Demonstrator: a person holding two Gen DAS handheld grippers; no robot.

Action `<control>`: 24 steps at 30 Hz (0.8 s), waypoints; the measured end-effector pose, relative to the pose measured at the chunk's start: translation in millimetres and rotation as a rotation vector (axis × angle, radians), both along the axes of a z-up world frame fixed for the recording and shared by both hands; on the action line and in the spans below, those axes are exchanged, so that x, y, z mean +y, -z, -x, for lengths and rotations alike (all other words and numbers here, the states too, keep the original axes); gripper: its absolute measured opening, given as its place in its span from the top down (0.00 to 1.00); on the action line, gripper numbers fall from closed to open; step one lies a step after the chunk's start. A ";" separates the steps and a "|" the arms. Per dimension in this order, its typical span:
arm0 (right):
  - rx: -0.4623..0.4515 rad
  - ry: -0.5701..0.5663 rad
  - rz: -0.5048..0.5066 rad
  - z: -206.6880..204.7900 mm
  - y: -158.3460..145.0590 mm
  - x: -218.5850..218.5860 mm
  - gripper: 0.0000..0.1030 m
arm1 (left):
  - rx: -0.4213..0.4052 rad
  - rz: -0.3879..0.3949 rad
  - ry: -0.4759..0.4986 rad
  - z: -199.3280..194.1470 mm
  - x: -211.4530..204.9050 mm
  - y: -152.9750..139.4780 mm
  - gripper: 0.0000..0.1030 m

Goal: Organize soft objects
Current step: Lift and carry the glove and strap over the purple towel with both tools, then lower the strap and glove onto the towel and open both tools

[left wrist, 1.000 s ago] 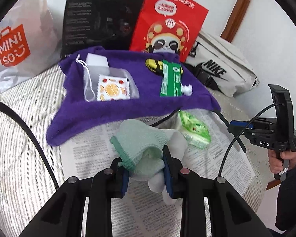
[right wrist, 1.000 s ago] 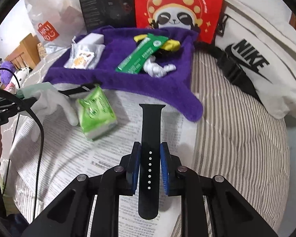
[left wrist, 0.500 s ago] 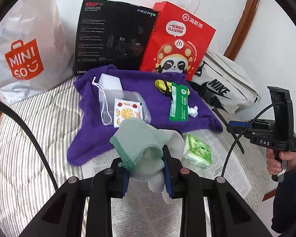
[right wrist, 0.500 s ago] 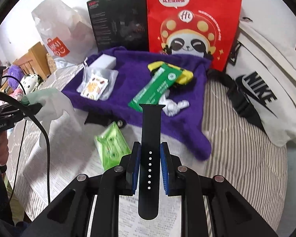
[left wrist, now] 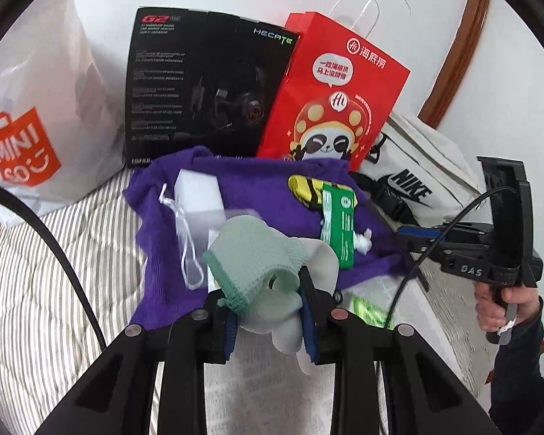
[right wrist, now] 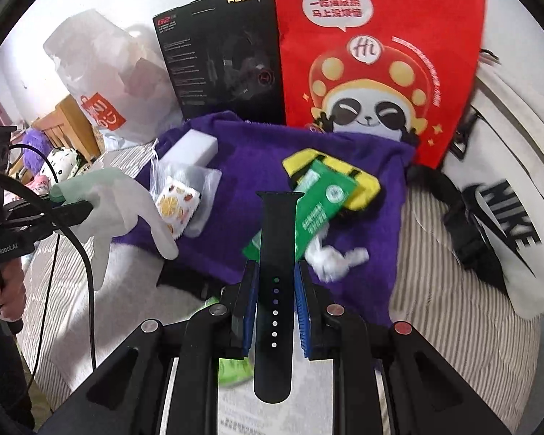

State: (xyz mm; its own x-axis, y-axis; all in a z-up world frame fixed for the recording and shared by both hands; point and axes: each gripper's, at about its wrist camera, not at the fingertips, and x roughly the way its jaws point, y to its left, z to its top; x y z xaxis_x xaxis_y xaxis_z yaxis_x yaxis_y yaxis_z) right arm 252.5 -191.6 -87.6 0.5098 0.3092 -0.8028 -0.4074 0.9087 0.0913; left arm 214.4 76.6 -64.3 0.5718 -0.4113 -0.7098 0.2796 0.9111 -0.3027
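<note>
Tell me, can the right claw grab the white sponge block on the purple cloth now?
Probably not. The right claw is shut on the black watch strap, so it has no free grip. The white sponge block lies uncovered, far back on the purple cloth.

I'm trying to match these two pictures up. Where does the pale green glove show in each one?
Left wrist view: the glove sits low in the centre, clamped in the left gripper, hanging over the purple cloth.
Right wrist view: the glove is at the left edge, dangling from that same gripper, beside the cloth.
Shared landmark: the red panda bag, standing behind the cloth in both.
</note>
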 end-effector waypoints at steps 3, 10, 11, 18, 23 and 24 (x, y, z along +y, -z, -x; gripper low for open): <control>-0.006 -0.022 -0.010 -16.8 -0.3 11.9 0.81 | -0.011 0.001 0.006 -13.9 -4.8 -4.5 0.74; 0.013 -0.070 -0.031 -52.7 10.5 38.3 0.81 | 0.005 -0.008 0.006 -45.8 -13.8 5.6 0.74; 0.021 -0.075 -0.034 -57.9 14.1 42.3 0.81 | 0.010 -0.005 0.005 -49.3 -13.9 8.6 0.74; 0.065 -0.093 -0.026 -85.3 40.6 62.8 0.81 | 0.045 -0.015 -0.016 -68.3 -10.8 29.9 0.74; 0.086 -0.098 0.007 -96.1 59.0 74.6 0.81 | 0.066 -0.034 -0.003 -74.6 -15.9 44.2 0.73; 0.087 -0.101 0.012 -96.3 61.5 75.9 0.81 | 0.072 -0.038 0.000 -75.3 -16.7 47.4 0.73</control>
